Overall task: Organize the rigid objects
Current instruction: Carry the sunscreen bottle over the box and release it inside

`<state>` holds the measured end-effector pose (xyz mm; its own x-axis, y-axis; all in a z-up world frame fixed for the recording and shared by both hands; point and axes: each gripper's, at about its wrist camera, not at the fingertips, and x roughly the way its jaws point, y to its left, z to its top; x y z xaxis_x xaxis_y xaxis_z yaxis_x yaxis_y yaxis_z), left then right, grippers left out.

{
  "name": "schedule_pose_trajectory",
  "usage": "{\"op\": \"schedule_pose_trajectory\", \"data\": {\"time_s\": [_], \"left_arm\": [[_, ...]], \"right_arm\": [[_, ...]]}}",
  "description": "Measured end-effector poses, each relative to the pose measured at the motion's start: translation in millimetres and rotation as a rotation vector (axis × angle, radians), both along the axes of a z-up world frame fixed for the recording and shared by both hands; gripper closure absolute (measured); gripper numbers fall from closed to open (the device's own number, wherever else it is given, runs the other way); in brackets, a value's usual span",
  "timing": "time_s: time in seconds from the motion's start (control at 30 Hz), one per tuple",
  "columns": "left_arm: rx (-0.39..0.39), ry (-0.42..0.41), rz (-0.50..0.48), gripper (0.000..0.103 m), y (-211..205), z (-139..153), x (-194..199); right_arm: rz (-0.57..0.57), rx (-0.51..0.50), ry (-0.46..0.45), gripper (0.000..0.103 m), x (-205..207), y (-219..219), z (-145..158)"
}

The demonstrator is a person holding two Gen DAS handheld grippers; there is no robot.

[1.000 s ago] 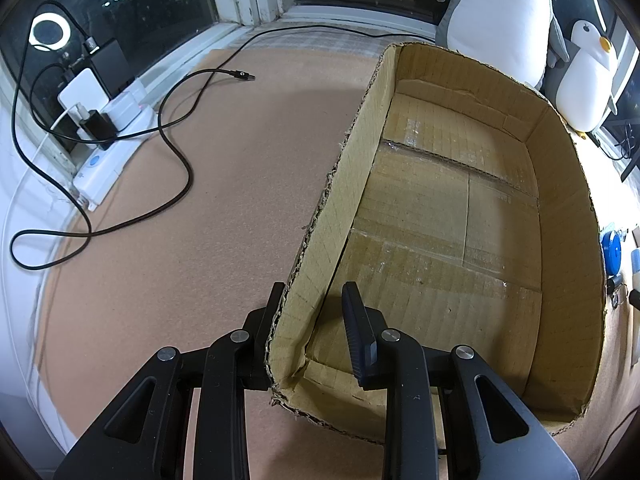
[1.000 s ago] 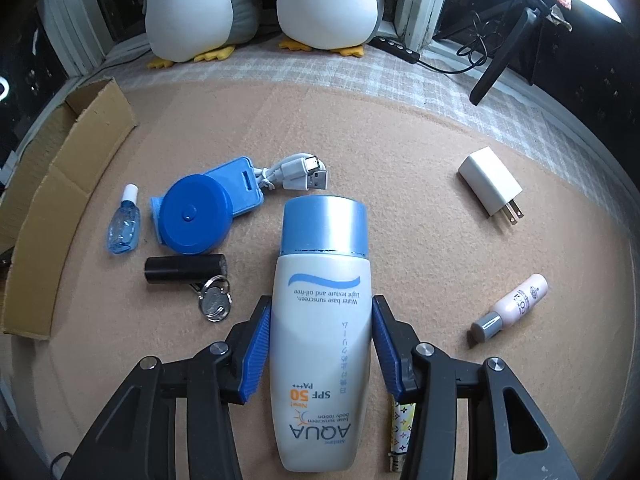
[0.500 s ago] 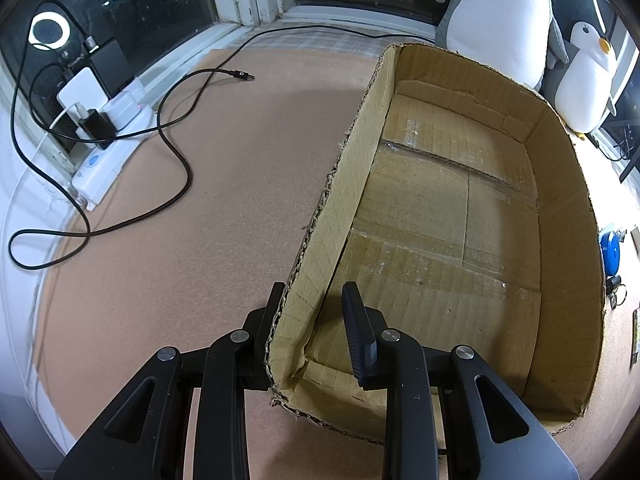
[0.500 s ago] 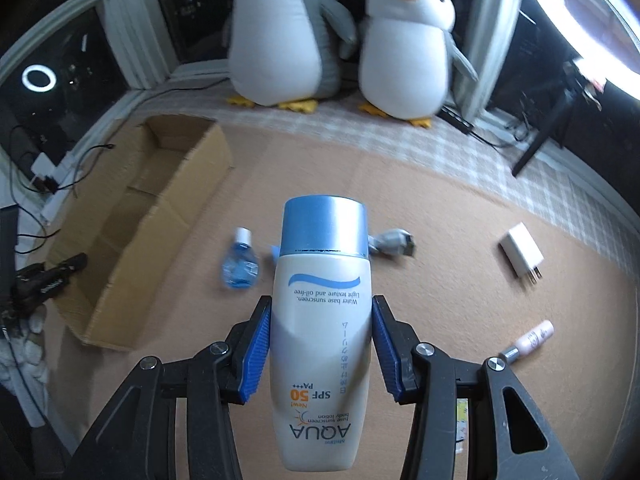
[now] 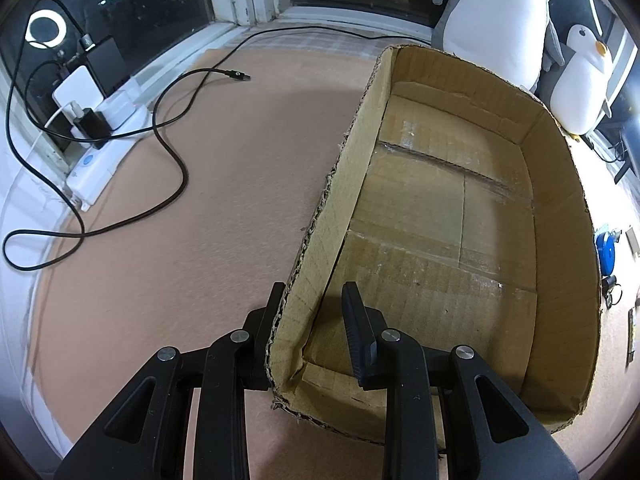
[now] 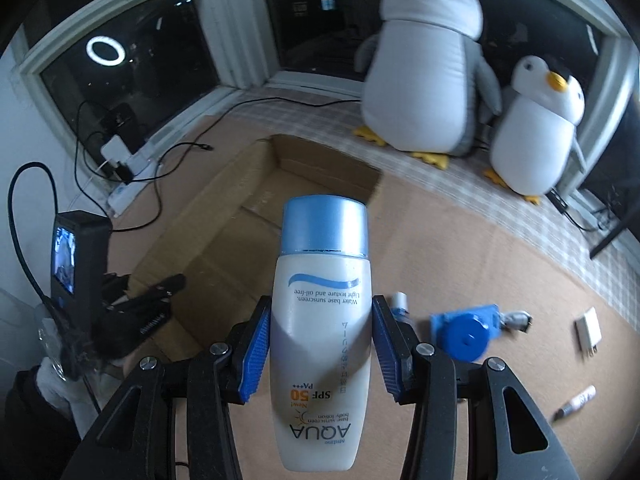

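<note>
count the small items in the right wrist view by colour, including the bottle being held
White with blue cap: 1, sunscreen bottle
Blue: 2, round tape measure, small bottle
White: 1, charger plug
Pale with grey cap: 1, tube
Total: 5

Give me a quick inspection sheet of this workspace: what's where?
Surface: tan carpeted floor, bare near the box.
Job's things: white sunscreen bottle with blue cap; open brown cardboard box, nothing seen inside.
Clutter: blue round tape measure, white plug adapter, pen.
Grippers: left gripper clamps the box wall; right gripper holds the bottle.
Cables: black cable to white power strip.
Surroundings: two plush penguins, dark windows.
</note>
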<state>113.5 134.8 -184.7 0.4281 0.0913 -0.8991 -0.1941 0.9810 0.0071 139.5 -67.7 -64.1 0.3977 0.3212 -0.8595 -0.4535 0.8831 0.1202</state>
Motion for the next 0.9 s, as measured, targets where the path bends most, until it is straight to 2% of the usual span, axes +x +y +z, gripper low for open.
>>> {"op": "schedule_pose_trajectory", "data": {"time_s": [0.43,0.63,0.9], "left_arm": [[-0.013,-0.007,-0.006,0.077,2,0,-1],[-0.01,-0.008,-0.008,0.077,2,0,-1],[-0.012,-0.008,-0.006,0.077,2,0,-1]], "right_arm": [[0.091,-0.035,0.026,0.059,12,76,-29],[0.09,-0.057,0.054,0.059,19,90,-50],[0.087,-0.067,0.068,0.059,26,97,-61]]}}
